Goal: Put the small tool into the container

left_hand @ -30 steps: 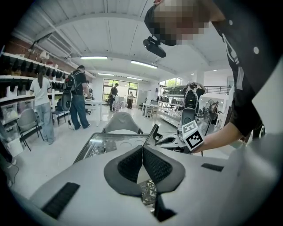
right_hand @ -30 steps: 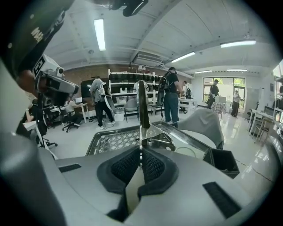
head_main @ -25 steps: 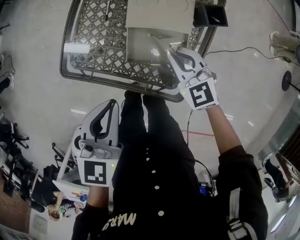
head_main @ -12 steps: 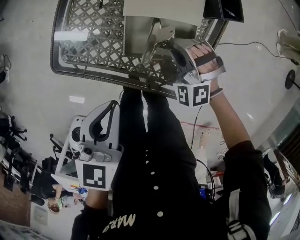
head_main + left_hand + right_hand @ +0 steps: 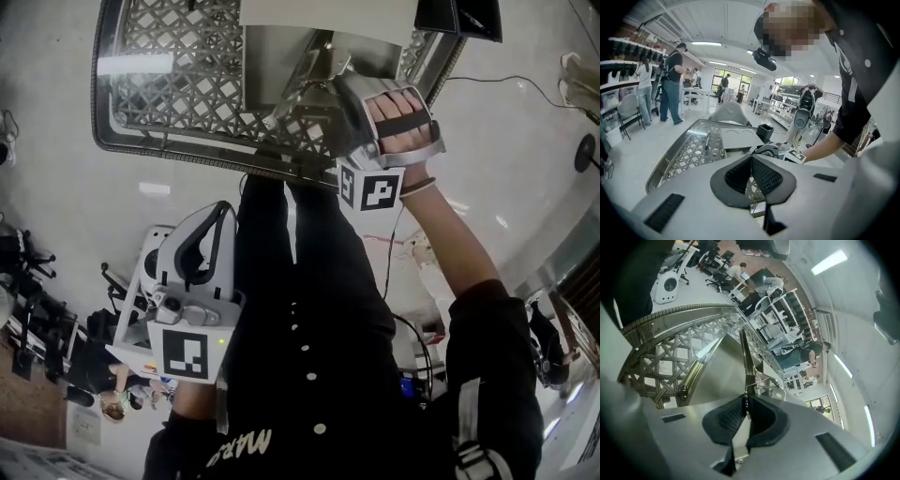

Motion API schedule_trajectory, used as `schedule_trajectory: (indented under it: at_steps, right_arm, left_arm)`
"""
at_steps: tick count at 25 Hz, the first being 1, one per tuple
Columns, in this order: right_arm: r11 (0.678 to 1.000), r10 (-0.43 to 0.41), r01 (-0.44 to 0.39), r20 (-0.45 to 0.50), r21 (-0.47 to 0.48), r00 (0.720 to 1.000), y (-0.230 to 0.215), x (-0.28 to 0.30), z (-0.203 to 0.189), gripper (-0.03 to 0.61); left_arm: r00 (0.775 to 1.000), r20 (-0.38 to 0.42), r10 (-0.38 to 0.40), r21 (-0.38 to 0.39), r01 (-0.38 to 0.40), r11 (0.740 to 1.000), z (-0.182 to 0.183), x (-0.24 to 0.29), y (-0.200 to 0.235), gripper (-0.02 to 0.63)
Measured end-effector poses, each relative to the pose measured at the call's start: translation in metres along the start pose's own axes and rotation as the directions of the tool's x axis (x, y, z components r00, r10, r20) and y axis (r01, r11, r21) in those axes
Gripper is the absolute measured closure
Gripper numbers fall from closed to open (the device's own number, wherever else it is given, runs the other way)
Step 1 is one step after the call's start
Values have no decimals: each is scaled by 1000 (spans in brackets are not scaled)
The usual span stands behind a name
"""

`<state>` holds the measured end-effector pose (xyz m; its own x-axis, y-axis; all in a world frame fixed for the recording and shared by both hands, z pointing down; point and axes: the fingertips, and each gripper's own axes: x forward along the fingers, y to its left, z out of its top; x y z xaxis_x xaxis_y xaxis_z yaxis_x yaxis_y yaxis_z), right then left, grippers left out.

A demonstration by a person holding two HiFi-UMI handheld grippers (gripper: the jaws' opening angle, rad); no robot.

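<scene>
Rolled over and further in since a second ago, the right gripper (image 5: pixel 746 401) hangs above the container (image 5: pixel 719 369), jaws just opening around the small tool (image 5: pixel 761 389) between them. This looks like the release; next it should withdraw clear. Meanwhile the left gripper (image 5: pixel 751 161) idles closed and empty.

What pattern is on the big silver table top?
The silver metal table top has a criss-cross diamond lattice; the head view shows it best.
</scene>
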<state>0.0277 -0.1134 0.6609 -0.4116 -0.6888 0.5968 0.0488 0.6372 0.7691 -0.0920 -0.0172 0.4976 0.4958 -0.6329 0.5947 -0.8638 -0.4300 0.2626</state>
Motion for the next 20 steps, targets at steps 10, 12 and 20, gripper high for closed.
schedule_trajectory:
  at_steps: [10, 12, 20]
  right_arm:
    - [997, 62, -59, 59, -56, 996, 11, 10, 11, 520]
    - [996, 68, -65, 65, -54, 996, 11, 8, 10, 517]
    - [1000, -6, 8, -63, 21, 998, 5, 1, -2, 546]
  left_arm:
    - [1000, -19, -7, -22, 7, 1000, -9, 4, 5, 588]
    - [1000, -21, -7, -28, 6, 1000, -11, 5, 7, 588]
    - [1000, -29, -13, -45, 12, 999, -16, 6, 9, 588]
